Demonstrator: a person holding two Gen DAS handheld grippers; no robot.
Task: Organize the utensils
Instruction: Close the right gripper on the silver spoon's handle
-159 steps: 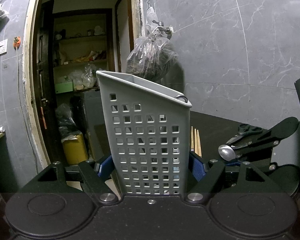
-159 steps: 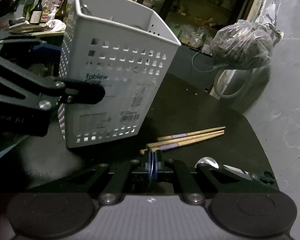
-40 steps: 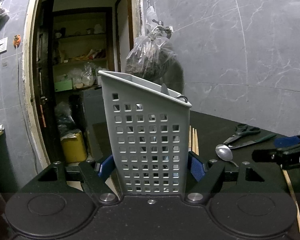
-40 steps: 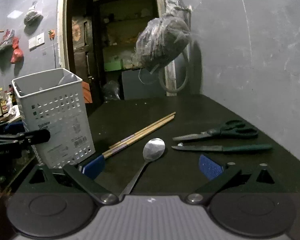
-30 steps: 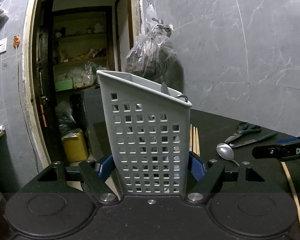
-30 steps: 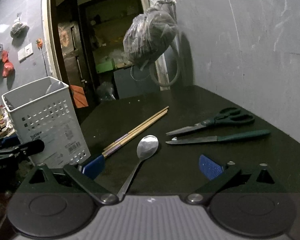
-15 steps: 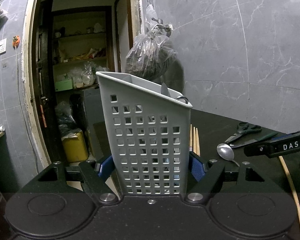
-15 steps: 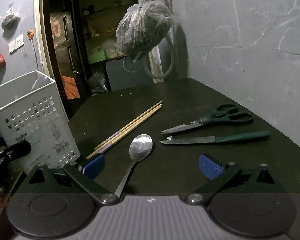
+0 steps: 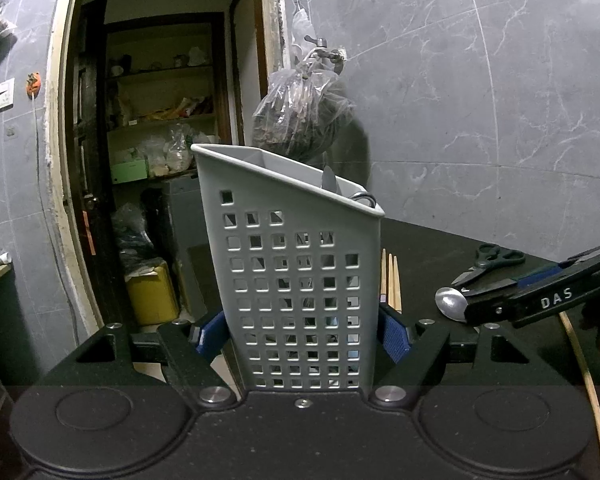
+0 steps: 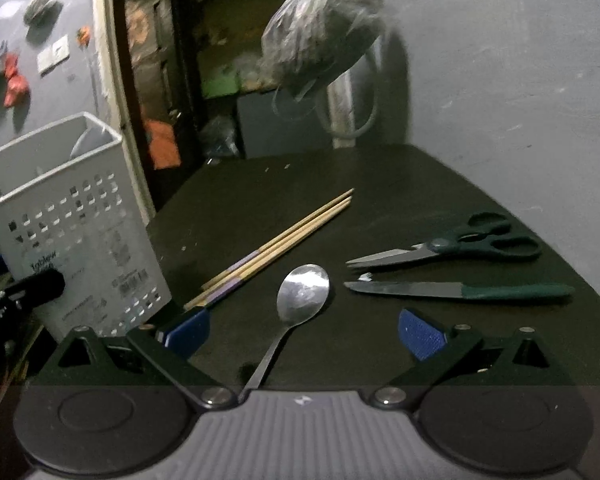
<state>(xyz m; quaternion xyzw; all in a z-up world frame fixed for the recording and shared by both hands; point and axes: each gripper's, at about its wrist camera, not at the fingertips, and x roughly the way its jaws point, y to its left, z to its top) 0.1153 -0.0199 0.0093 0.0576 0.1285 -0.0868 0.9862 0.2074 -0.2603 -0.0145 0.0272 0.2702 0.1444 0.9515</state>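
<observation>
While the left gripper [image 9: 302, 336] clamps the grey perforated utensil caddy [image 9: 296, 280] between its blue pads at frame centre, the right gripper [image 10: 302, 330] hangs with jaws spread wide and nothing between the pads but the spoon [image 10: 298, 304] lying on the table below.

Caddy: slightly tilted, a few metal utensil tips showing above its rim; in the right wrist view it sits at the left edge.

Black table [image 10: 380, 184]: chopsticks [image 10: 284, 240], a bundle lying diagonally at centre, just right of the caddy. Spoon, bowl up, lower centre, handle running toward the camera. Scissors [image 10: 456, 246], dark handles, right of centre. Knife [image 10: 460, 290], green handle, just below the scissors, blade pointing left.

Background: plastic bag [image 9: 300, 116] hanging on the wall beside a doorway.
</observation>
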